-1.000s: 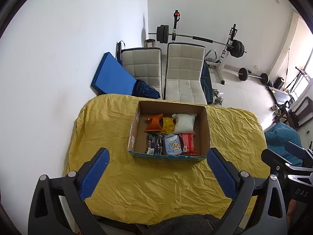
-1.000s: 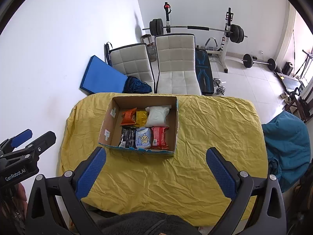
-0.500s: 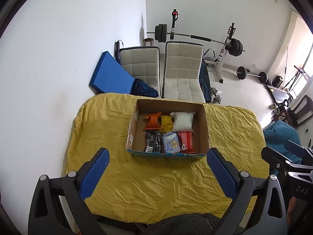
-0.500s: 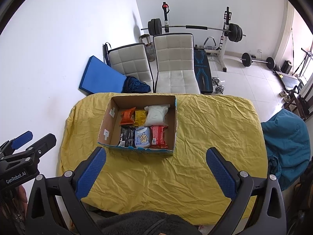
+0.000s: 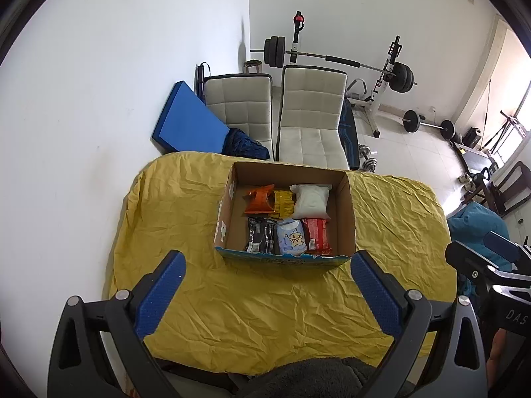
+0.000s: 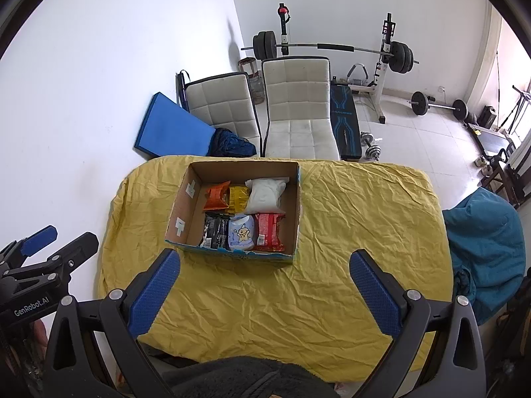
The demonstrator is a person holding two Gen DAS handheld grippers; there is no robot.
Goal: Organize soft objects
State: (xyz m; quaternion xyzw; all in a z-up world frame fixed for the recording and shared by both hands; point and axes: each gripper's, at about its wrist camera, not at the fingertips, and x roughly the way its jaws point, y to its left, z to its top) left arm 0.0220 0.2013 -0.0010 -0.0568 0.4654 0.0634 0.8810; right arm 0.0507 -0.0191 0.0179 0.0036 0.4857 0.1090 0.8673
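Both hand-held grippers [image 5: 265, 262] [image 6: 265, 258] stay spread wide and empty; the box [image 5: 346, 212] looks unmoved.

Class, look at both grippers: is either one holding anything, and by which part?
Nothing is held. The left gripper and right gripper are open above the yellow cloth; the packets stay in the cardboard box.

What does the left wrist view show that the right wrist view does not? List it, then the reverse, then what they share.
Only the left wrist view shows the right gripper, at its right edge, and the left gripper's own open blue fingers.

Only the right wrist view shows the left gripper, at its left edge, and the whole teal beanbag.

Both show the cardboard box of soft packets on the yellow cloth, among them the white bag and the red packet, plus two white chairs and the barbell rack behind.
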